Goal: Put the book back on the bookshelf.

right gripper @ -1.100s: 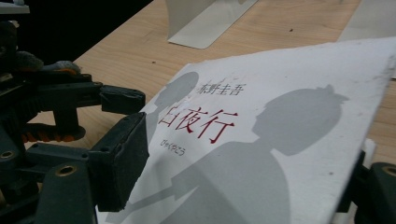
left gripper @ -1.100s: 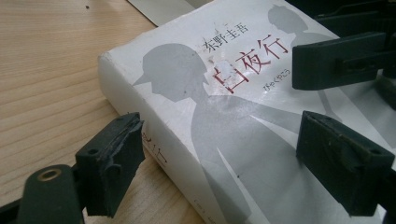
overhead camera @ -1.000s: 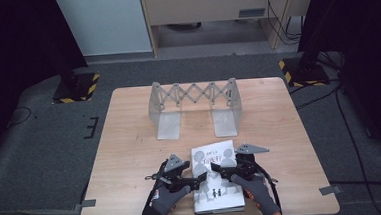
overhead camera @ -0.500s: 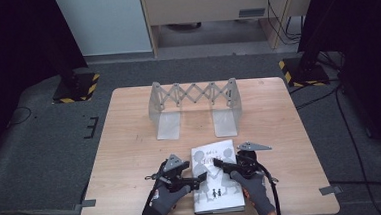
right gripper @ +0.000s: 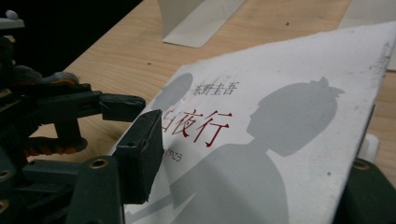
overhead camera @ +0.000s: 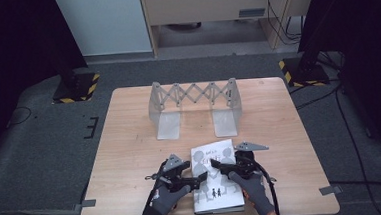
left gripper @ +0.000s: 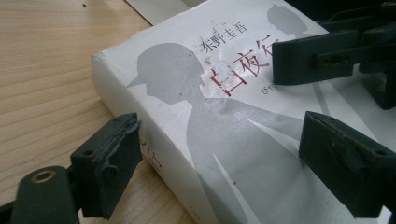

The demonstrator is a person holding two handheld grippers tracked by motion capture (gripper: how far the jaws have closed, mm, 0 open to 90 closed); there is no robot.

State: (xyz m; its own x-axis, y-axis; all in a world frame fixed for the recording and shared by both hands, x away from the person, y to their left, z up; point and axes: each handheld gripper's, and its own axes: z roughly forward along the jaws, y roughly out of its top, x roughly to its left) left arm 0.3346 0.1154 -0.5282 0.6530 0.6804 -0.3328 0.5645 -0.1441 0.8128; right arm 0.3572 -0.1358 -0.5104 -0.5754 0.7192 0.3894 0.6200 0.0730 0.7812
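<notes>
The left gripper [overhead camera: 195, 180] sits low and left of centre in the high view, its jaws standing apart around the left edge of a white book [overhead camera: 215, 175]. In the left gripper view one jaw is at the lower left, beside the book's spine [left gripper: 159, 158] with bare wood under it, and the other jaw is at the right, over the cover; neither pad can be seen pressing on it. The right gripper [overhead camera: 222, 166] lies low and right of centre in the high view, its jaws over the book's cover. Its jaws have just been opening. In the right gripper view its left jaw stands upright against the cover's left part and the lifted right edge of the cover [right gripper: 359, 130] runs down to the other jaw at the lower right corner, so the cover lies between the jaws; whether the pads grip it I cannot tell.

The book lies flat near the bottom edge of the table [overhead camera: 131, 156], just right of its middle. Left of the left gripper is open wood out to the table's left edge. Above the book, toward the frame's centre, stands an expanding metal book rack [overhead camera: 194, 104], well apart from the book, with bare wood between them.
</notes>
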